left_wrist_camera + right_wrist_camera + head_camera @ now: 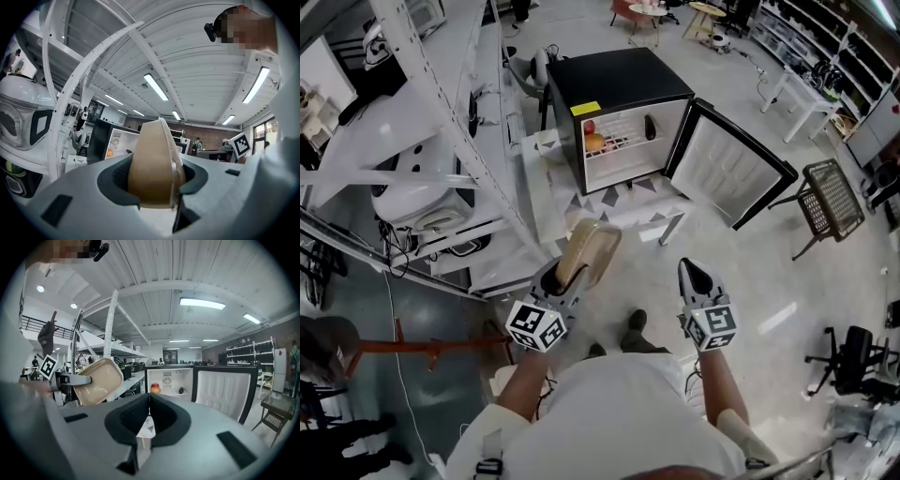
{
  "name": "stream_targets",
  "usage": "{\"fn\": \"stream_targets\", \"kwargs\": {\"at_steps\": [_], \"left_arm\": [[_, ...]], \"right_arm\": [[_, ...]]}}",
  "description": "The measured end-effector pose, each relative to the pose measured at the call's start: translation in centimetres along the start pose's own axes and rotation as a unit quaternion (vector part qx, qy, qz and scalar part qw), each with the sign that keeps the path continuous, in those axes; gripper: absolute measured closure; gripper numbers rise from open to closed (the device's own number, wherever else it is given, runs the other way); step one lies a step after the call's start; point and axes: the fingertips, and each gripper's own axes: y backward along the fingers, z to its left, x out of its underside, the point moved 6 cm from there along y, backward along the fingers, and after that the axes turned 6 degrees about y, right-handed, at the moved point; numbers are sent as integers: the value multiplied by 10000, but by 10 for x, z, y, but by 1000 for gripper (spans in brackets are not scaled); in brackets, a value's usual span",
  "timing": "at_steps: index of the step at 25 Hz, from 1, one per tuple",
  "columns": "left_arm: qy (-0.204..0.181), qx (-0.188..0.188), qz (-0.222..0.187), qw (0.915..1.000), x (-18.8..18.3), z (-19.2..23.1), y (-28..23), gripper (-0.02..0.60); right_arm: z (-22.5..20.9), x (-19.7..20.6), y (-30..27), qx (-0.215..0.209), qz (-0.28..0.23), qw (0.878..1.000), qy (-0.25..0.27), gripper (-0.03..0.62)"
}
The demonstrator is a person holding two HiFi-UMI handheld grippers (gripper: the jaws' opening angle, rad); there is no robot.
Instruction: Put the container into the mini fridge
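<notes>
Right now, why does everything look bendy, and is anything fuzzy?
Left gripper view: the wide lens bows the shelf posts; the close container looks soft. Right gripper view: edges curve, the mini fridge is sharp. Head view: even light.

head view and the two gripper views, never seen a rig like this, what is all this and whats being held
There is no robot here: a person holds a two-jaw gripper in each hand. The head view comes from a camera on the person's head, looking down on both grippers. The other two views come from a camera riding on each gripper, looking along its jaws. The left gripper is shut on a tan container, which its own view shows edge-on. The right gripper is shut and empty. Ahead, a black mini fridge stands on a white table. Its door is swung open, and there is fruit on a shelf inside.
</notes>
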Motion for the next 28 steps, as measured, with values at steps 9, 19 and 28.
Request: {"fn": "stream_targets", "kwargs": {"at_steps": [9,19,28], "left_arm": [[41,-225,68,9997,3,3,-59,394],[42,-643,40,9979,2,2,-129,394],[87,-883,60,9960,6,-2,-180,394]], "right_arm": [[-56,1,-52,-276,4,9996,-11,586],[-122,6,-110,-769,59,9970,-19,586],[-169,18,-139,-1049,178,9943,-27,586]]}}
